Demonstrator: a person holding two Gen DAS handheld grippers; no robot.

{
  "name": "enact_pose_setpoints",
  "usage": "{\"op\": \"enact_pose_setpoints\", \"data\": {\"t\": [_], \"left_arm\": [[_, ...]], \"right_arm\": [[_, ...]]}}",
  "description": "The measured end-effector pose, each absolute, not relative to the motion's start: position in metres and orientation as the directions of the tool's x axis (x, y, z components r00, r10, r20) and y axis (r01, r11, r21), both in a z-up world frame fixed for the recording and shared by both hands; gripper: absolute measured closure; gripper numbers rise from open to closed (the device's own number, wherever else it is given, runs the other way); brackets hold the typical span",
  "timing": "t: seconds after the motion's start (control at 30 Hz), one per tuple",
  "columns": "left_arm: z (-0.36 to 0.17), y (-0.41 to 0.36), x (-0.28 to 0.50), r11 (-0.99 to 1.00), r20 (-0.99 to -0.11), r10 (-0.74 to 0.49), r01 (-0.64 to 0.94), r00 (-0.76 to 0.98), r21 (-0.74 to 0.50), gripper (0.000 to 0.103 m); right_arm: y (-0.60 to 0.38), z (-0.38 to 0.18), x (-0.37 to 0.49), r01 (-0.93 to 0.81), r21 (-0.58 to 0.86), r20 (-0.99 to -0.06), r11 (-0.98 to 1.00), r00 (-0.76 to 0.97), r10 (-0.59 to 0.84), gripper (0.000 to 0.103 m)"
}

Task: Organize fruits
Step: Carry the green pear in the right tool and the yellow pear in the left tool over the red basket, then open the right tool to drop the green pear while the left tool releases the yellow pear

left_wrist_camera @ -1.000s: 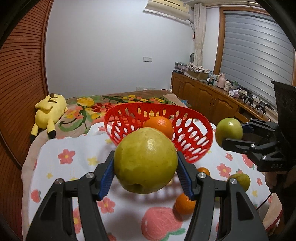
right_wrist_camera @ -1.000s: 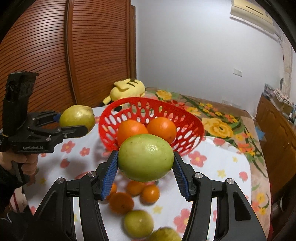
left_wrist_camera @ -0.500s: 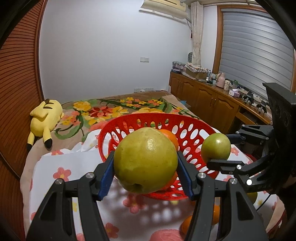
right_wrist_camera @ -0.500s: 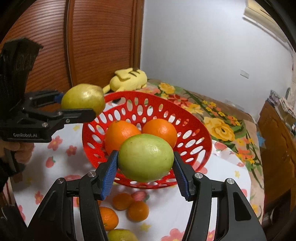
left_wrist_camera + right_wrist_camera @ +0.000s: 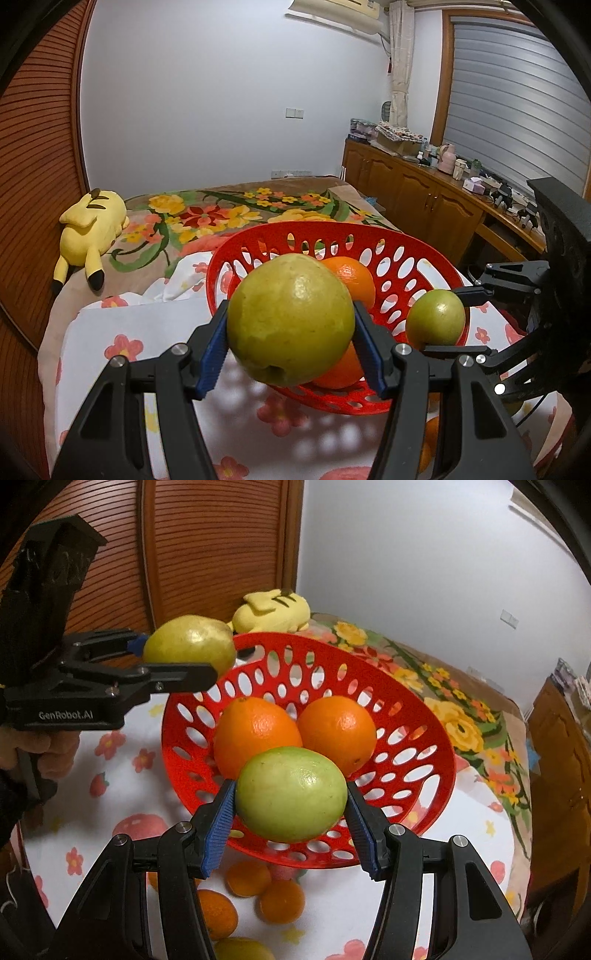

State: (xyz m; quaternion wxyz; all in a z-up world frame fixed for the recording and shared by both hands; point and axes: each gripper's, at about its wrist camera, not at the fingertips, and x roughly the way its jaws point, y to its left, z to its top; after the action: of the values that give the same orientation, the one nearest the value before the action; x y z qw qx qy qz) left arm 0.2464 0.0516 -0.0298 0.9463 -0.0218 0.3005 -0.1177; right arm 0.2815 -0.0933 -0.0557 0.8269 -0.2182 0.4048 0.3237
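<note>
In the right wrist view the basket [image 5: 436,775] sits mid-frame on the bed [image 5: 122,775], with two oranges [image 5: 255,731] side by side inside it. A fruit [image 5: 291,794] sits low centre between the right tongs [image 5: 291,827], in front of the oranges. At upper left the left tongs [image 5: 177,661] grip a pear [image 5: 188,646] over the basket's left rim. A plush toy [image 5: 273,613] lies behind the basket. Small oranges [image 5: 280,901] lie on the bed below it.

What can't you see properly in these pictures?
- Second orange in the basket: left view, hidden behind the pear.
- Small oranges on the cloth: right view, partly covered by the right gripper; how many, unclear.
- Things on the cabinet: left view, too small.
</note>
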Motion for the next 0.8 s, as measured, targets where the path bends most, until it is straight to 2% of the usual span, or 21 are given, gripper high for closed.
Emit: {"op": "enact_pose_setpoints", "data": {"t": [0.23,0.8], "left_arm": [[-0.036,0.054,0.257,0.971,-0.574,-0.235,0.212,0.785,-0.108,0.042],[-0.041,0.046,0.287,0.973,-0.606,-0.225,0.209,0.763,-0.099,0.042]], "right_arm": [[-0.094,-0.06,0.286,-0.706,-0.082,-0.823,0.703,0.446,0.352,0.044],[-0.11,-0.039,0.293,-0.664,-0.032,-0.776,0.747,0.487,0.4,0.044]]}}
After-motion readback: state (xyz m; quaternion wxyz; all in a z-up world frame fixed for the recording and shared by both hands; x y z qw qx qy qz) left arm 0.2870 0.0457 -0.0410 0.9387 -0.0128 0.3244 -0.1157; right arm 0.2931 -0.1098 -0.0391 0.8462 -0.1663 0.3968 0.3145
